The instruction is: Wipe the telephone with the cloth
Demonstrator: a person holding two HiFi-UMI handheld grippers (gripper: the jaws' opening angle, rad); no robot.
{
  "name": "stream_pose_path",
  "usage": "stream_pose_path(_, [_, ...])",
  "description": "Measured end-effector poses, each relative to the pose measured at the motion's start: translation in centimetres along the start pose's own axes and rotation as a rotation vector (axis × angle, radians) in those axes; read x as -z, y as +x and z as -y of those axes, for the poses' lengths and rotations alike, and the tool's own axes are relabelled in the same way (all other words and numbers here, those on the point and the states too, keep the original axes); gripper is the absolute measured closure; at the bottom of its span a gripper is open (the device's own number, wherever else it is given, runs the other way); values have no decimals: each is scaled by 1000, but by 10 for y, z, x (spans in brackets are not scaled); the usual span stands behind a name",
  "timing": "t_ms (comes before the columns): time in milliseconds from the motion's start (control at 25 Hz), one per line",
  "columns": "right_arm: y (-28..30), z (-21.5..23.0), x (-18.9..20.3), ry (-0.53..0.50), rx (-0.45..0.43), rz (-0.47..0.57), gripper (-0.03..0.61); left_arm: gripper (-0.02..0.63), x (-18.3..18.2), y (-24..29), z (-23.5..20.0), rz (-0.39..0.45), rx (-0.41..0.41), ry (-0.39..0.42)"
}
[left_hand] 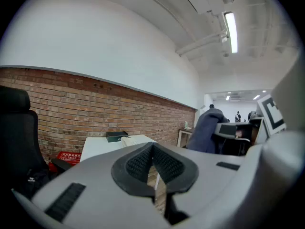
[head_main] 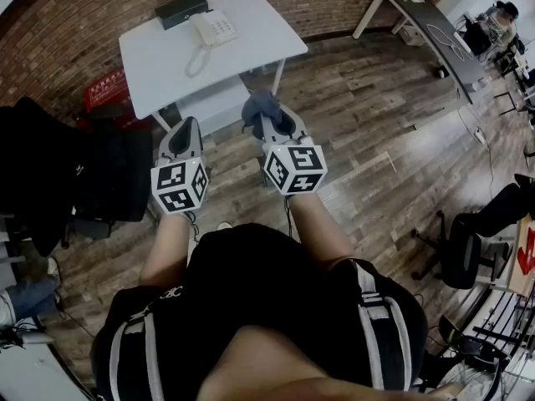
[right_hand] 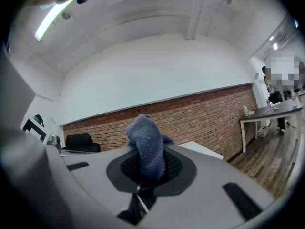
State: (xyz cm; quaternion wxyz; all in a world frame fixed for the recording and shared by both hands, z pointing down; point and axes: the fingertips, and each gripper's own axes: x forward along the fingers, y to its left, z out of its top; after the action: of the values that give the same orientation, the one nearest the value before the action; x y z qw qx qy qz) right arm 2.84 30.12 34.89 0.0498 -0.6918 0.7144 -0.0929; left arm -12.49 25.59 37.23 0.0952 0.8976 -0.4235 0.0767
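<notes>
A black padded chair (head_main: 67,165) stood at the far left, with a red crate (head_main: 104,86) beyond it against the brick wall (head_main: 75,15). Right of these, a smooth white rectangular desk (head_main: 251,23) carried a flat dark box (head_main: 181,8) at its far edge. The pale, boxy telephone (head_main: 213,27) lay just right of the box, its coiled cord (head_main: 197,59) looping toward the near side.

Both claws were held near the person, above the plank floor (head_main: 368,140) and well apart from the desk top. The left claw (left_hand: 153,151) was closed, its ribbed black pads (left_hand: 140,163) meeting with nothing between them. The right claw (right_hand: 150,168) gripped a soft, blue-grey knitted cloth (right_hand: 147,142), which bulged up in a rounded lump above the pads. Each claw carried a white cube with square black markers. At the far right stood a long dark desk (head_main: 443,32) on white legs.
</notes>
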Motion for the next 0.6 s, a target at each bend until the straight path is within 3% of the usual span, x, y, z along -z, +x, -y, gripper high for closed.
stream_pose_path(600, [8,-24,-2,18,-48,44,557,612,-1,-10,-18,-12,-27,-11])
